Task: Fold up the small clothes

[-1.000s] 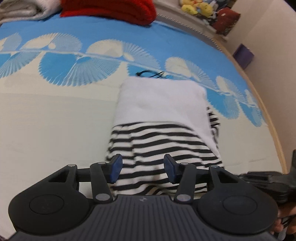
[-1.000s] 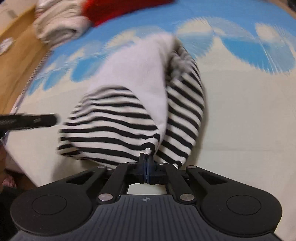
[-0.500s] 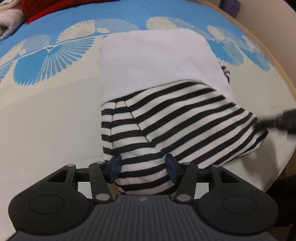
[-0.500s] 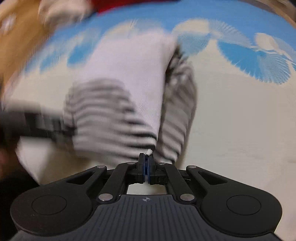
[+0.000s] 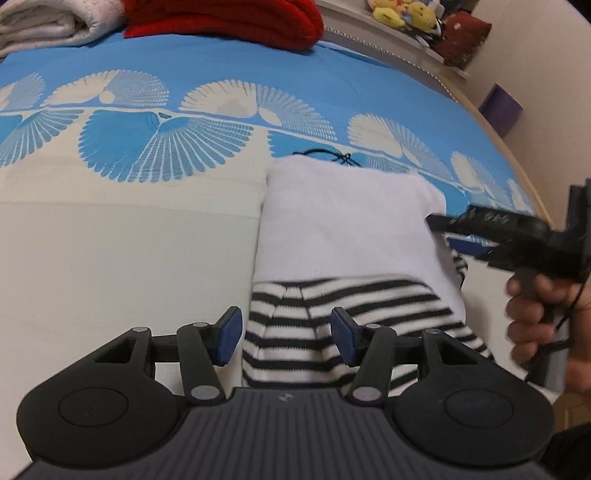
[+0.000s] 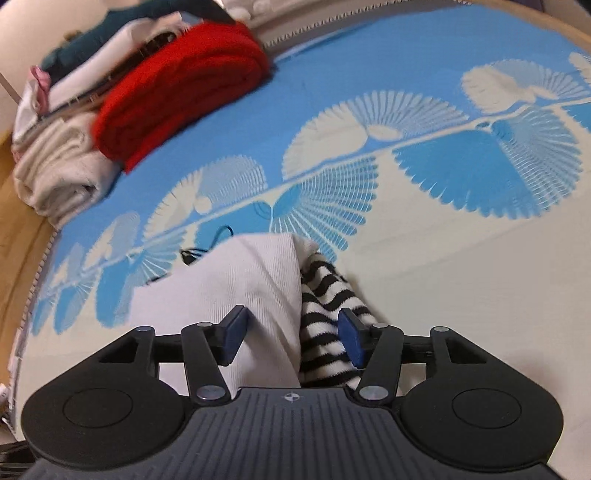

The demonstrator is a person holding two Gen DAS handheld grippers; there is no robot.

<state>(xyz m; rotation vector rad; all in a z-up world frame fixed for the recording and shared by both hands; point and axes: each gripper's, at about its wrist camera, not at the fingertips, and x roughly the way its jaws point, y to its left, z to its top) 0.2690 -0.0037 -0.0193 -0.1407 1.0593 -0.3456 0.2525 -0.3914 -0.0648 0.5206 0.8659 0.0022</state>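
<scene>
The folded garment [image 5: 347,236] lies on the bedspread [image 5: 129,240], near the front edge of the bed. Its white part faces up toward the far side, and the black-and-white striped part [image 5: 295,332] covers the near end.

The left gripper [image 5: 286,336] hangs over the striped end with its fingers spread wide. The blue pads [image 5: 229,334] stand on either side of the striped cloth, and nothing is pinched between them. Whether the pads brush the fabric cannot be told from this angle.

The right gripper [image 6: 291,339] is also spread wide. In its own view it sits above the right edge of the garment, with the white fold [image 6: 255,288] and a striped sleeve [image 6: 328,321] both lying between the open fingers [image 6: 351,341]. It holds nothing. From the left wrist view the right gripper [image 5: 461,232] appears at the right side of the garment, its dark tips close to the white cloth, with the person's hand [image 5: 535,314] wrapped around the handle.

A thin black cord [image 5: 325,153] lies just past the far edge of the garment. At the far side of the bed sit a folded red knit [image 6: 184,88] and a cream towel [image 6: 55,166], side by side. Plush toys [image 5: 402,14] rest on a shelf beyond.
</scene>
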